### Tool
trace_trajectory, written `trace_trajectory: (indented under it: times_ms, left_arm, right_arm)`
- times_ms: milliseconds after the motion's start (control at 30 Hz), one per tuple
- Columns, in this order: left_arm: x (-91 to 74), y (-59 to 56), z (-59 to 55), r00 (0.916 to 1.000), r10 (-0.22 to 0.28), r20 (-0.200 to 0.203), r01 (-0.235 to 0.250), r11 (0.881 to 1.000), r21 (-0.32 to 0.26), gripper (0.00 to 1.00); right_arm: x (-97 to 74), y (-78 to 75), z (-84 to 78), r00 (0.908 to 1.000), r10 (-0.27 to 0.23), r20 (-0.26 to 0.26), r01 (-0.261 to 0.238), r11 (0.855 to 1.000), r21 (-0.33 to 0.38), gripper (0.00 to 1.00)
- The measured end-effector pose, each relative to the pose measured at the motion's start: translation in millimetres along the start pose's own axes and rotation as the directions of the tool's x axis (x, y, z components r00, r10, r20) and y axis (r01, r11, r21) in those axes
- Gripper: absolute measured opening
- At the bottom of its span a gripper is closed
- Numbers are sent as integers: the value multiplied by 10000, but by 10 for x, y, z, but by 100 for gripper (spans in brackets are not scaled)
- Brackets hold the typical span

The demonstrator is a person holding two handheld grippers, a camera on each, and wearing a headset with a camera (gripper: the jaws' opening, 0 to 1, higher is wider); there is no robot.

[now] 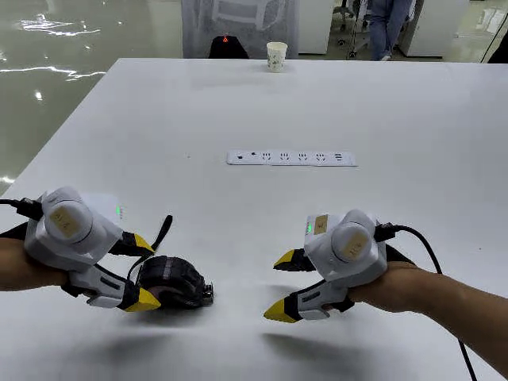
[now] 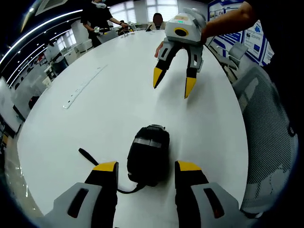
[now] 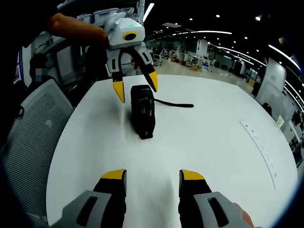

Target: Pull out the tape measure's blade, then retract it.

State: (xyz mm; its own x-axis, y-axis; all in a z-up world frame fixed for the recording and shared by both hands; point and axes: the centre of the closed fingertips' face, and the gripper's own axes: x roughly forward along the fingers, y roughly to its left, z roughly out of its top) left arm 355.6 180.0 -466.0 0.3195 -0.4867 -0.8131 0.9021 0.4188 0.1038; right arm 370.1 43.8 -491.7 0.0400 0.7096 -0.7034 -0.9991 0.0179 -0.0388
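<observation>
Noting the risks first: the left gripper [image 1: 144, 271] stands with its yellow-tipped jaws spread, one on each side of the rear end of the black, rubber-cased tape measure [image 2: 148, 153], with a gap showing on each side in the left gripper view. If those jaws close so far back on the rounded case, the judgement is that the case could pivot or squirt forward once the blade is pulled. The black wrist strap [image 3: 173, 104] trails beside the left gripper's upper jaw and could be pinched along with the case. The right gripper [image 1: 281, 285] is also spread and holds nothing; it faces the case's front end across bare white table [image 1: 317, 103], near but apart. The hook at the blade mouth is small and sits low, so a slightly high approach would likely miss it or shove the case. A blade released early would snap back hard.

Condition of the tape measure: lying on its side, ribbed dark casing, a metallic glint at the end nearest the right gripper, no blade drawn out.
</observation>
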Motion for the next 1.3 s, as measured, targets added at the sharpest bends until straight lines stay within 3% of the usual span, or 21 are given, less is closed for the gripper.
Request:
trace_trajectory:
  times_ms: [367,1000,1300]
  left_arm:
    - [74,-2,-31,9982,-424,-434,442,9981,431,40]
    - [181,-13,-150,9853,-1044,-1351,1188,9875,1033,28]
    - [195,8,-162,9837,-1161,-1371,1335,9832,1248,27]
  right_arm:
    - [182,6,78,9993,273,-238,-282,9990,-358,37]
    - [499,56,271,9944,996,-366,-1018,9927,-640,32]
    - [637,90,373,9913,1284,-288,-1301,9893,-665,30]
